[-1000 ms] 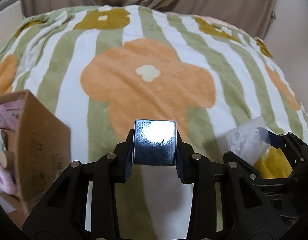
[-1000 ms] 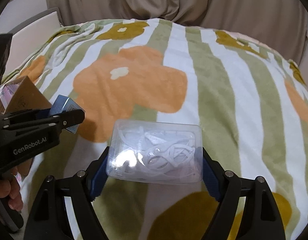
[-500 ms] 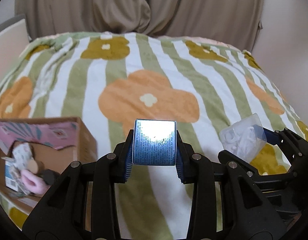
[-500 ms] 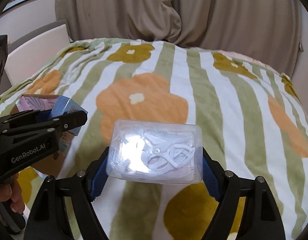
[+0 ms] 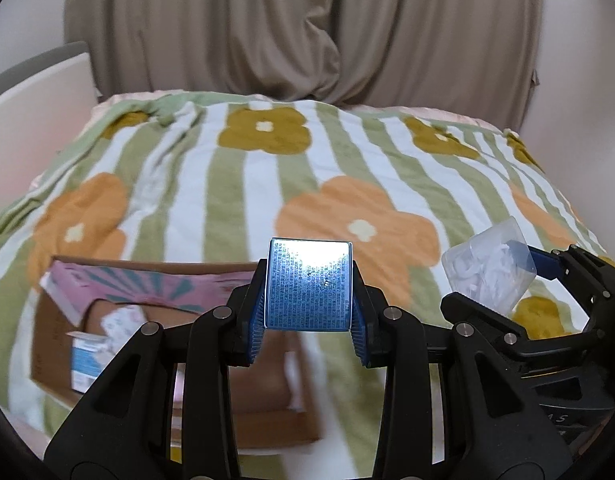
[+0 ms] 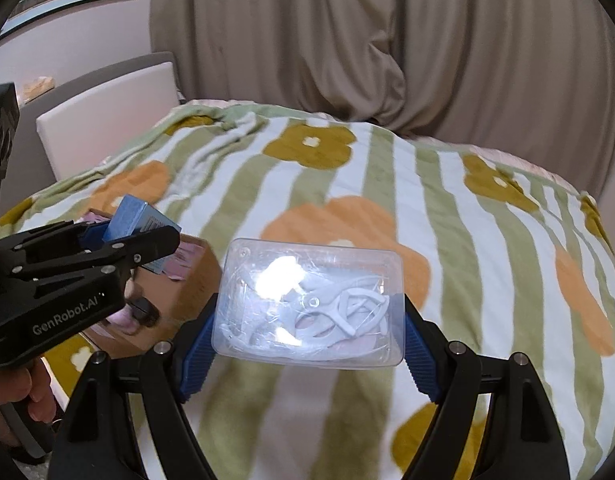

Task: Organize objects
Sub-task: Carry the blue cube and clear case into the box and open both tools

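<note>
Gripping blue box [image 5: 308,285], clear case [image 6: 309,307].

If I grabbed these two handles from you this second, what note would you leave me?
Left gripper: shut on the small blue box, held in the air over the open cardboard box.
Right gripper: shut on the clear plastic case of white plastic pieces, held above the flowered blanket, to the right of the cardboard box.
Done: both items are picked up; the cardboard box already holds some things, including a pink pack.
Left: probably lower the blue box into the cardboard box and release it, then bring the clear case over and do the same.
</note>
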The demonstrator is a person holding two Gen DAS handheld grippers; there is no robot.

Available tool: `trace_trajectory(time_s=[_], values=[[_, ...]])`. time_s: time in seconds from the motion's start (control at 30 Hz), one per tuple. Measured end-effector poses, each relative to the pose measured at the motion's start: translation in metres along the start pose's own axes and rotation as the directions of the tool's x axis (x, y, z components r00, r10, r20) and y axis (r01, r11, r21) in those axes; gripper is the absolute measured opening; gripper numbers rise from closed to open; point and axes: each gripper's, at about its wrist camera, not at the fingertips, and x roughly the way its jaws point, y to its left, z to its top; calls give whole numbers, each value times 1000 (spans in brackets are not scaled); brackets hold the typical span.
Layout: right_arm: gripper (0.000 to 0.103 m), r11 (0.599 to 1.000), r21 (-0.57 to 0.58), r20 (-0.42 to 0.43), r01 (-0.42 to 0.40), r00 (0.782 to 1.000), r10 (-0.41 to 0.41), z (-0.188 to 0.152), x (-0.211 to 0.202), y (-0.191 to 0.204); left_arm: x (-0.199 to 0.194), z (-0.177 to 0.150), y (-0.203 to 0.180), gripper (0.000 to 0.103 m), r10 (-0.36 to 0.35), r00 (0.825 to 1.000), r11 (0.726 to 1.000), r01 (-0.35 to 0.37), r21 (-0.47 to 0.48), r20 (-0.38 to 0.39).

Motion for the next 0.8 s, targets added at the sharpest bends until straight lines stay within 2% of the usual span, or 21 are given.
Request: trace_trajectory(time_s=[0.43,0.8], values=[[78,991,-76,-24,-114,993,113,20,30,99,-21,-14,106,32,99,995,994,-99,-53,-12],[78,982,-81,-122,-171,979,161,10,82,153,6,-56,179,32,127,987,982,-140,-128,-102]])
